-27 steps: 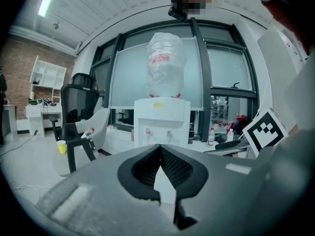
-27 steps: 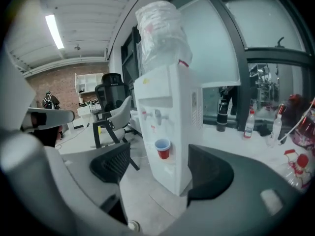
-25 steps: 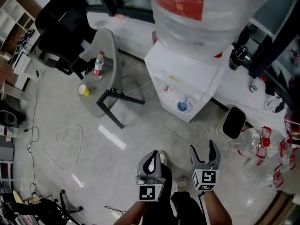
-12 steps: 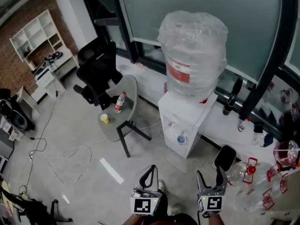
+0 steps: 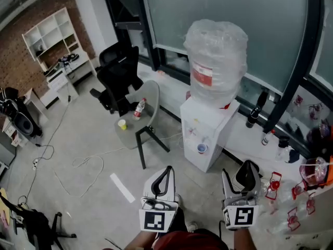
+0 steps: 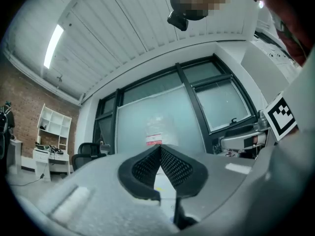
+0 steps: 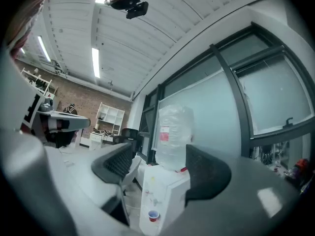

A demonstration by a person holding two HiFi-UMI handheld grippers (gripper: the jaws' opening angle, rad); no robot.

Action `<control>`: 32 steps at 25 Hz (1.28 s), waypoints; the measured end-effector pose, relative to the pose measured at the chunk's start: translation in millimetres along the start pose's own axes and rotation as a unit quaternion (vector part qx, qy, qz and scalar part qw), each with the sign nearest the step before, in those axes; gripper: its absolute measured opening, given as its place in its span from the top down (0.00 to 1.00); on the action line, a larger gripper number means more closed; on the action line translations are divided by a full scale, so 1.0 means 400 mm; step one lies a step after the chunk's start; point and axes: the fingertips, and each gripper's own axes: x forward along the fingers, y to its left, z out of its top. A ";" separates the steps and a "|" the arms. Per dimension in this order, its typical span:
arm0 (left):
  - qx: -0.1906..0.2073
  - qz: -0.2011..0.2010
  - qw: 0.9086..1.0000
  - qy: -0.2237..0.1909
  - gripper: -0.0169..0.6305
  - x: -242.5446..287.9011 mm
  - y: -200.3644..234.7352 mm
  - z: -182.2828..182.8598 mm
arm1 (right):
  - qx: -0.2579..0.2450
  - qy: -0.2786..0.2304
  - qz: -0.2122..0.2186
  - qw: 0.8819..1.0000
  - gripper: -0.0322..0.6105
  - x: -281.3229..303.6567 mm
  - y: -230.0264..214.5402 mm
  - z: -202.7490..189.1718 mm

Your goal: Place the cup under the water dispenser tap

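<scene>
Fingers of the left gripper (image 5: 167, 172) meet at their tips and hold nothing. Fingers of the right gripper (image 5: 240, 189) stand apart with nothing between them, having just closed a little. Bare grey floor (image 5: 156, 158) lies open ahead of both. A black bin (image 5: 245, 170) sits just beyond the right gripper. Farther on stands the white water dispenser (image 5: 210, 121), with the cup (image 5: 202, 148) in its recess under the tap. To its left, a small grey table (image 5: 148, 100) carries a yellow cup (image 5: 122, 124) near its edge.
</scene>
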 end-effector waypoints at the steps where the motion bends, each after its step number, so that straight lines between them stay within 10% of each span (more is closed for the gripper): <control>1: -0.002 0.003 1.000 -0.001 0.97 -0.010 0.002 0.005 | 0.000 0.001 0.001 1.000 0.43 -0.006 0.005 0.001; 9: -0.010 0.017 1.000 0.002 0.97 -0.055 0.016 0.015 | 0.000 0.002 0.006 1.000 0.50 -0.041 0.031 0.023; 23: -0.013 0.016 1.000 -0.003 0.97 -0.090 0.017 0.021 | -0.004 -0.001 0.017 1.000 0.94 -0.058 0.084 0.027; 32: -0.013 0.018 1.000 -0.001 0.97 -0.095 0.024 0.018 | -0.010 0.006 0.030 0.999 0.95 -0.050 0.104 0.021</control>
